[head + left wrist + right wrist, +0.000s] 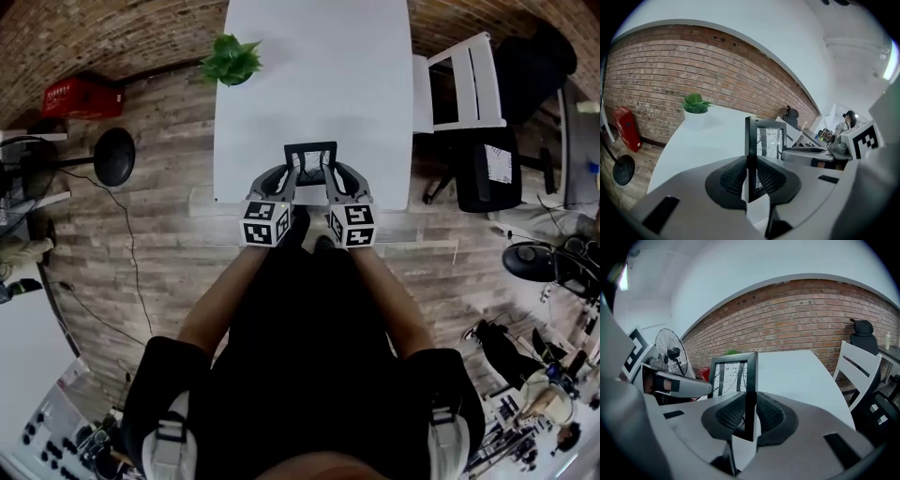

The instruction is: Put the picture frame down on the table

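Black ribbed pads (733, 177) line the jaws nearest the viewer. The left gripper (292, 176), at seven o'clock of the load, has its jaws closed part-way onto the left vertical rail of the picture frame (310, 161). The right gripper (330, 176), at five o'clock, clamps the right rail in the same way, so each pair of jaws stands only as far apart as the thin moulding between them. The frame is held upright between the two tools, glazed face toward the person, over the near edge of the white table (309, 75). Whether its lower rail touches the tabletop cannot be told. Judged from its slim dark moulding and clear pane, the frame is probably light and stiff, with smooth rails that could slip in a loose grip and a pane that could crack if set down hard or twisted. The side rails, well clear of the pane, are therefore the sound places to hold it, and the two grips should stay level with each other. Farther off, a potted plant (230, 60) stands at eleven o'clock on the table's far corner, and a white chair (459, 80) stands at two o'clock beside the table.
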`<state>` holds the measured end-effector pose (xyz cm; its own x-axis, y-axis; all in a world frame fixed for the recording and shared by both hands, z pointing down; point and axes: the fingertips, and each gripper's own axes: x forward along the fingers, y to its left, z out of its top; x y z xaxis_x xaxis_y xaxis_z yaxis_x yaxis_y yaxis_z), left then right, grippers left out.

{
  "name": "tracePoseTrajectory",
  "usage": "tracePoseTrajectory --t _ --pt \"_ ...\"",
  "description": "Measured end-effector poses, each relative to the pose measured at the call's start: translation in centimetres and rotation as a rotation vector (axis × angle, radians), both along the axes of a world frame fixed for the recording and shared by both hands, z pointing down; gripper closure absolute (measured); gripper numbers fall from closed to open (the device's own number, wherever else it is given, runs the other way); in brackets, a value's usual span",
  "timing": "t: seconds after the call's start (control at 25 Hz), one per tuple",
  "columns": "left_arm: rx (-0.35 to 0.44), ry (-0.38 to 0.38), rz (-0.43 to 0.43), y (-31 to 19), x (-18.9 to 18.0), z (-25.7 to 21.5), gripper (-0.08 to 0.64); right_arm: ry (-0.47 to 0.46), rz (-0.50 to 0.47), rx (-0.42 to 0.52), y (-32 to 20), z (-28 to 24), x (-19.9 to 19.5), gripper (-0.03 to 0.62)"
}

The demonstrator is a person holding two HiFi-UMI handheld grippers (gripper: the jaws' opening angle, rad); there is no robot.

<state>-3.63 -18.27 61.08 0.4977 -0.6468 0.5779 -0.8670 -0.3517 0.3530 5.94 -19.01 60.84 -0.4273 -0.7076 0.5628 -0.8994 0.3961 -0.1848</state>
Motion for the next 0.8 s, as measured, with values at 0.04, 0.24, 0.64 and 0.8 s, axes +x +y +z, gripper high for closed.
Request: tracePoseTrajectory --t 0.04,0.24,0.64,0.8 --pt "-0.003 -0.003 0.004 -0.1 -0.1 0.3 0.485 0.004 0.003 -0.003 -0.1 0.3 -0.1 0.528" --pt "-0.012 -0.011 0.039 -1.2 -0.2 1.5 0.485 0.014 0.03 -0.01 -0.9 1.5 -0.2 0.527" --pt "-0.025 -0.04 0.061 -2.0 0.8 3.2 0.485 0.02 0.041 -0.041 -1.6 3.2 0.6 0.526" --pt "-0.036 -0.043 0.053 -2.1 0.9 4.3 0.485 0.02 0.039 -0.066 -1.7 4.4 0.9 0.528"
